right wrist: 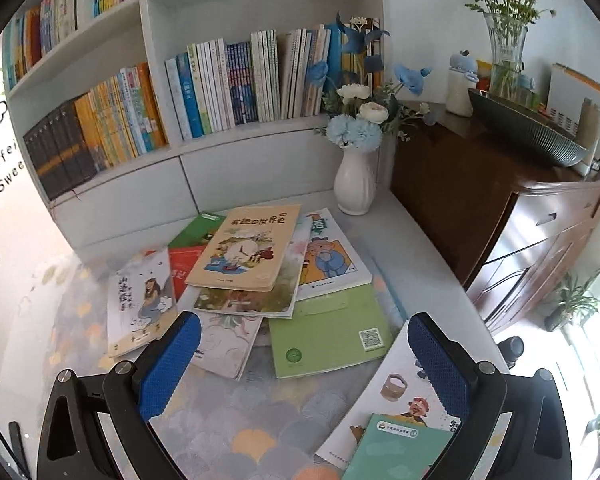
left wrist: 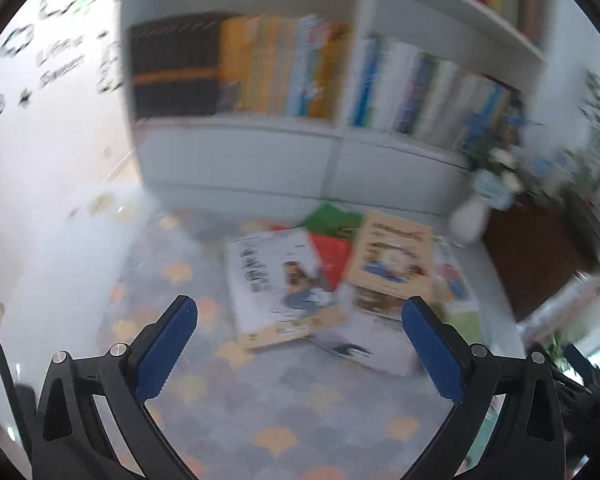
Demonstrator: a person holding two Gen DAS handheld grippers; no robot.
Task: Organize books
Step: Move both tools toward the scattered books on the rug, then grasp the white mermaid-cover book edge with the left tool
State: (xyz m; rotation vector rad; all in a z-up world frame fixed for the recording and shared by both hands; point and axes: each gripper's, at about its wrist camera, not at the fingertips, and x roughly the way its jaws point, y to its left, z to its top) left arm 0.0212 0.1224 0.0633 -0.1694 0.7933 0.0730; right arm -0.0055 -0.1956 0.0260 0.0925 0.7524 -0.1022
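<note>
A white ribbed vase of blue and cream flowers [right wrist: 355, 184] stood beside a dark wooden sideboard [right wrist: 496, 208], behind a loose heap of thin picture books [right wrist: 252, 276] lying on the scallop-patterned table cover [right wrist: 236, 412] below the white bookshelf [right wrist: 160, 88]. The right wrist view was sharp, showing a green notebook [right wrist: 328, 332]; the left was blurred. The left gripper [left wrist: 300, 332] and right gripper [right wrist: 304, 356] were both spread wide, holding nothing, just short of the heap.

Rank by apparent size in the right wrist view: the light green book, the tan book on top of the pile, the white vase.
1. Light green book, though it lies nearer the camera.
2. Tan book, close behind; uncertain.
3. White vase, clearly smallest.
</note>
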